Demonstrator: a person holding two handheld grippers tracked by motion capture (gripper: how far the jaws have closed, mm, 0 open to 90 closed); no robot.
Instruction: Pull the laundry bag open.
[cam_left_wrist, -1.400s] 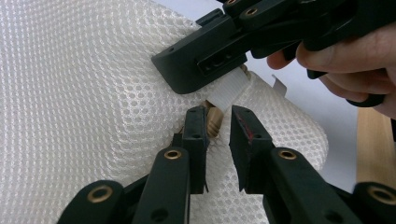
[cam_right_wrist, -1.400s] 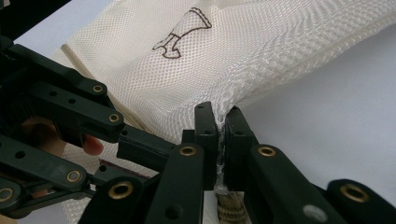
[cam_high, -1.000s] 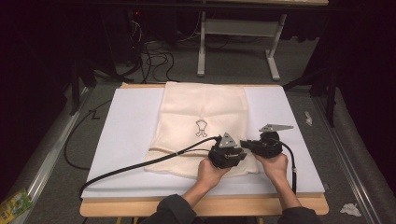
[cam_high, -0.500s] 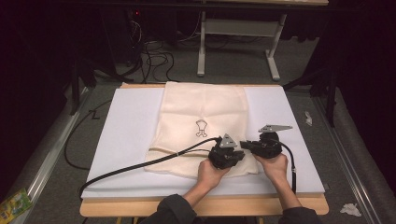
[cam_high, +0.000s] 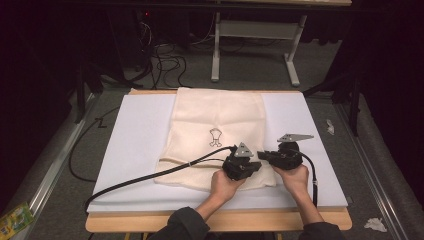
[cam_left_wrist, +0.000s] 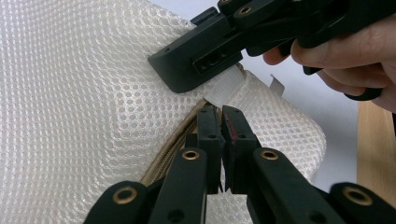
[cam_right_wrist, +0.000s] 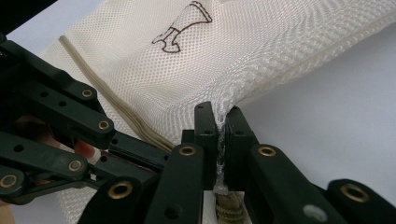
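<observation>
Both grippers meet at the mesh laundry bag's (cam_high: 217, 135) near right corner: right gripper (cam_right_wrist: 219, 121) clamps the fabric to anchor it, left gripper (cam_left_wrist: 220, 122), jaws just closed, seemingly pinches the zipper (cam_left_wrist: 161, 156) end, likely to slide it.

No words, numbers or brand names can be read anywhere. The one sign is a small dark outline drawing printed on the cream mesh bag (cam_high: 218, 130), at about twelve o'clock from the two hands.
</observation>
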